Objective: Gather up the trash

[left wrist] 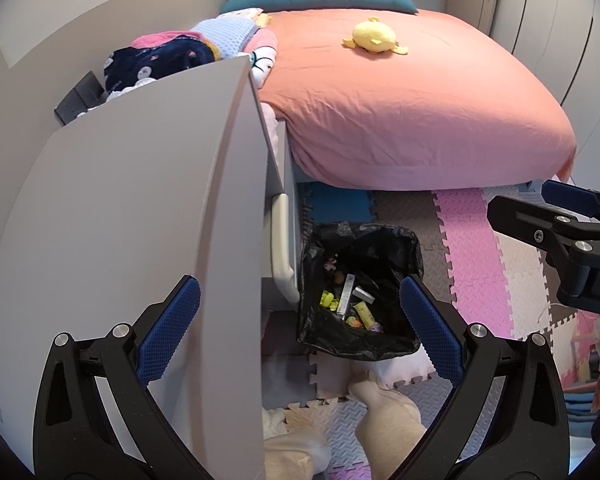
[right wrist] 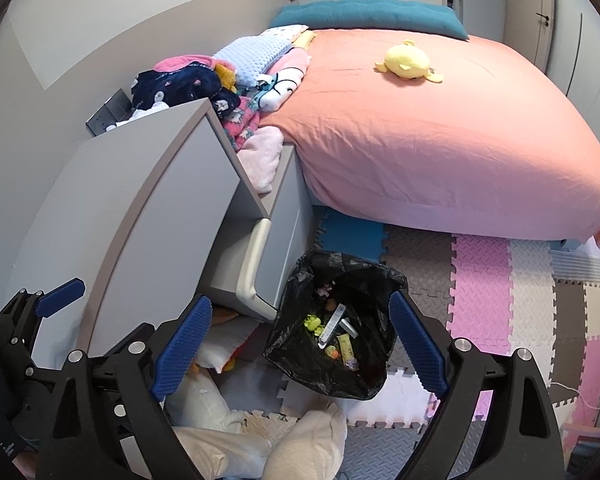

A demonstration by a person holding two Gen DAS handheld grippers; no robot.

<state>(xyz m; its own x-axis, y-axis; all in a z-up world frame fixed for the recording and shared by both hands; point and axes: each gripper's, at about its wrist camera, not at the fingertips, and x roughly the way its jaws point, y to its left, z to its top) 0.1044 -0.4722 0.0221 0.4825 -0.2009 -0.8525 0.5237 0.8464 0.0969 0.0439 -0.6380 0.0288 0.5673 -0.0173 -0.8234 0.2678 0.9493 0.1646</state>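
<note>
Both grippers, left (left wrist: 300, 332) and right (right wrist: 300, 346), stood wide apart and gripped nothing. Below and ahead of them, the black-lined trash bin (right wrist: 364, 384) sat on the foam mat (right wrist: 480, 300), holding small wrappers (right wrist: 346, 346).

Black bag-lined bin (right wrist: 360, 376) upright and open on foam floor mat beside grey nightstand, holding small trash (right wrist: 338, 334): yellow-green bits, a clear tube, a yellow wrapper, lying loose at bottom.

Black angular linkages with silver screw heads are seen on both the left gripper (left wrist: 300, 328) and the right gripper (right wrist: 300, 340), tipped by blue textured pads (left wrist: 430, 328).
</note>
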